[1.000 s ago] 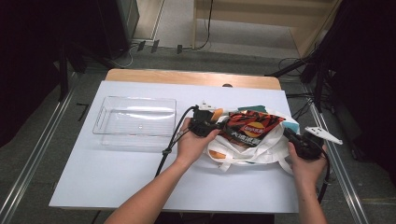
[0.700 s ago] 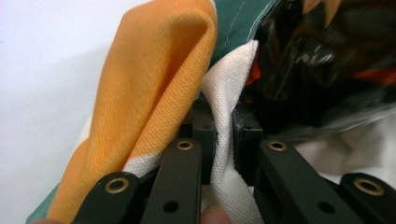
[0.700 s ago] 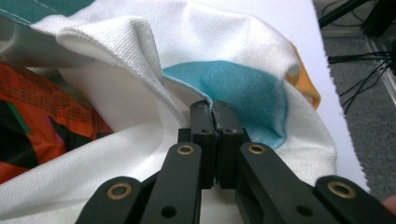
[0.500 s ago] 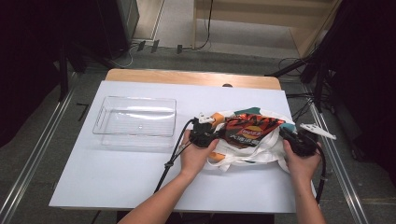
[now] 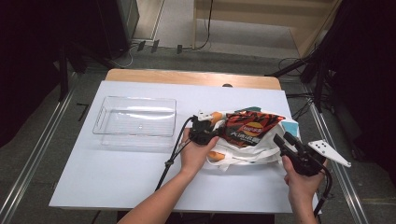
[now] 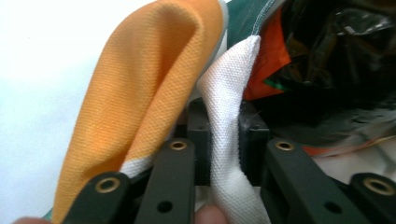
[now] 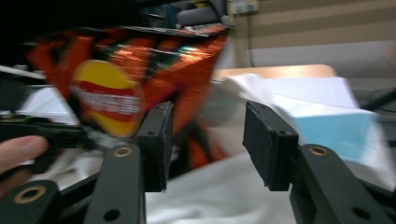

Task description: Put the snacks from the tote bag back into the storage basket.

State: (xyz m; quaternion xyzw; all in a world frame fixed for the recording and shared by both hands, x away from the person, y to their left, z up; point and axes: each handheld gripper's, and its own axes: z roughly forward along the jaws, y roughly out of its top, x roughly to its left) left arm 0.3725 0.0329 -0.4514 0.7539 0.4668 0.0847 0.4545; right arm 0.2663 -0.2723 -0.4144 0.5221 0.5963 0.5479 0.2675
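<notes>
White table [image 5: 116, 186]. Right gripper [image 5: 286, 142] near edge, jaws just opening, nothing between them. Left gripper [image 5: 211, 133] pinches bag [image 5: 247, 156] rim. Chips [image 5: 250, 129] apparently half out of bag. Tray [image 5: 134, 117] empty beyond; unloading barely begun.

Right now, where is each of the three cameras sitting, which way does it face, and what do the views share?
High view: above the table's near side, facing forward and down on the white table; forearms, left gripper and right gripper show.
Left gripper view: on the left gripper, facing the white bag strap pinched between its jaws; a fingertip shows.
Right gripper view: on the right gripper, jaws just opened, nothing between.
Shared: all three catch the chip bag.
</notes>
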